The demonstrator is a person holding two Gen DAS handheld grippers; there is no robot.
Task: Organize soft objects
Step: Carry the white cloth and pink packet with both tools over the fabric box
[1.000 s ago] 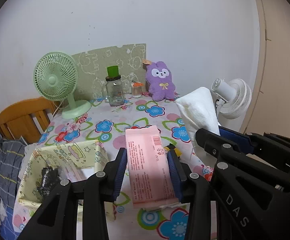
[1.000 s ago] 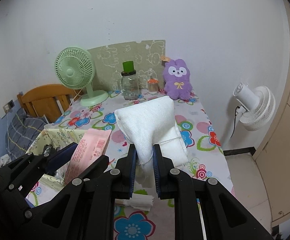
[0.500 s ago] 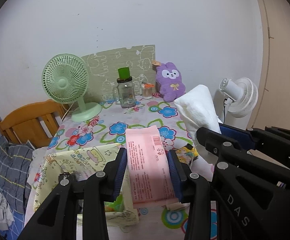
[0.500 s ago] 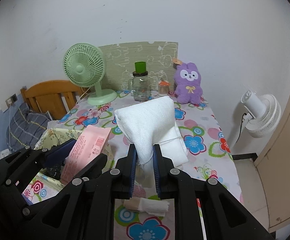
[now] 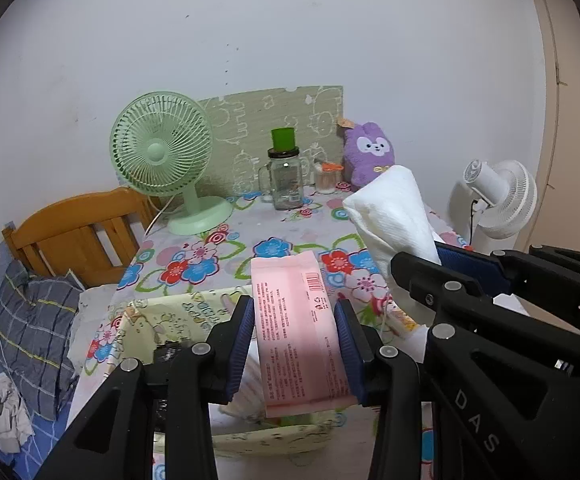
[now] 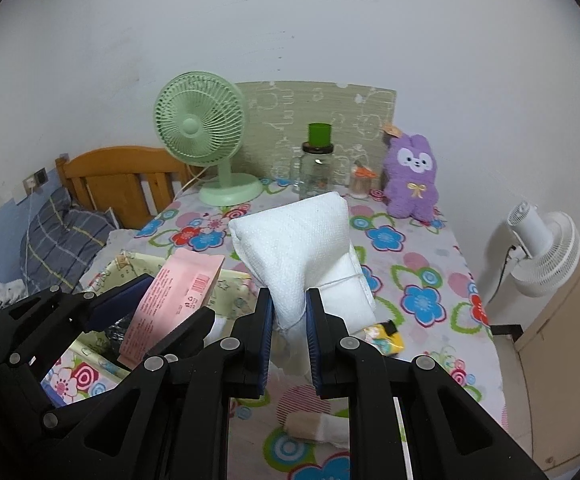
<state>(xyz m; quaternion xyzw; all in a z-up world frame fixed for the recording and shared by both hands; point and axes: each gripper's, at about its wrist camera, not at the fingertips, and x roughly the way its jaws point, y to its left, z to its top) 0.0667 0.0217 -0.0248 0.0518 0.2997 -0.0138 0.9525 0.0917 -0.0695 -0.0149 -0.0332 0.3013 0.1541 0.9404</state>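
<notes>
Now pink pack (image 5: 298,328) upright, long axis vertical.

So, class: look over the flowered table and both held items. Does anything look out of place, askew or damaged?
Mostly tidy. One small oddity: a loose roll of white and tan cloth lies alone on the tablecloth near the front edge, outside the yellow fabric bin. Nothing looks spilled or damaged.

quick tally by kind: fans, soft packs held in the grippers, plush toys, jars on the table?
Fans: 2, green desk fan and white fan
Held soft packs: 2, pink pack in left gripper, white tissue pack in right gripper
Plush toys: 1, purple bunny
Jars: 2, glass jar and small jar
Total: 7
</notes>
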